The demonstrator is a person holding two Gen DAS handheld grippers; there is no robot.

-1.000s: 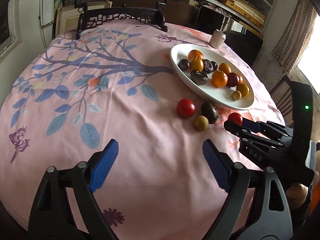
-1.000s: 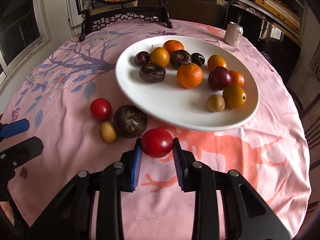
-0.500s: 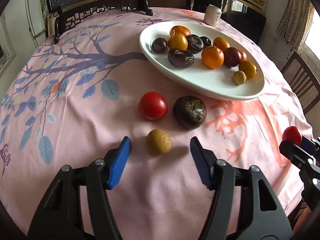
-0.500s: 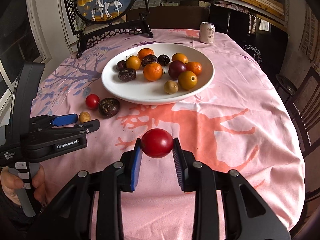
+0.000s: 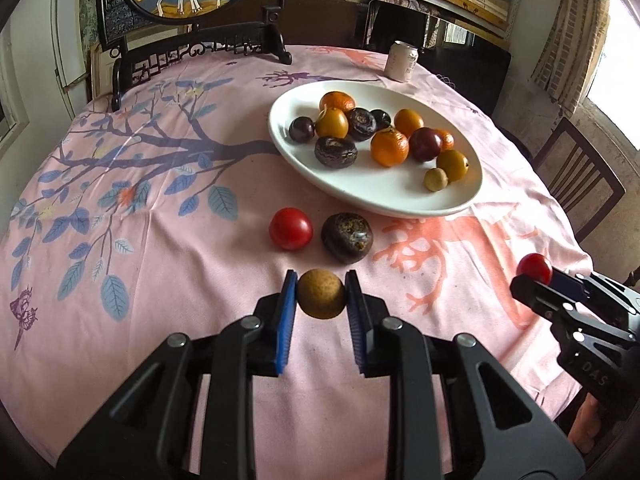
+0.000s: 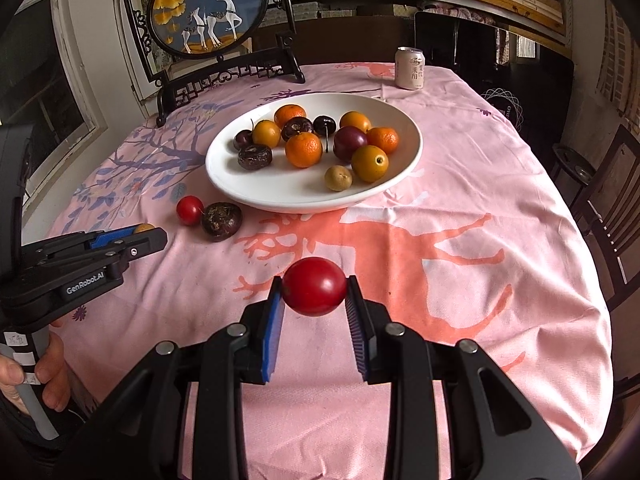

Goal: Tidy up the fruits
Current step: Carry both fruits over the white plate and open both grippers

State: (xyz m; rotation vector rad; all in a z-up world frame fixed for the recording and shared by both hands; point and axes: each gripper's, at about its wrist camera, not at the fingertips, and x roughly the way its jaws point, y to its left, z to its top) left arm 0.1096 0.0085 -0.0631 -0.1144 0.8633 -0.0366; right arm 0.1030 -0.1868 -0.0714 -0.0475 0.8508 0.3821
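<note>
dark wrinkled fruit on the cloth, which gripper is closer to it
Left. The left gripper, shut on a tan fruit, sits just in front of the dark wrinkled fruit. The right gripper, holding a red fruit, is farther off to its right.

A small round tan-brown fruit point(image 5: 321, 294) sat pinched between the blue pads of the left gripper point(image 5: 321, 300). A glossy red fruit point(image 6: 314, 286) was clamped between the right gripper's point(image 6: 315, 300) fingertips. Just beyond the left fingers lay another red fruit point(image 5: 291, 228) beside a dark wrinkled fruit point(image 5: 347, 237).
</note>
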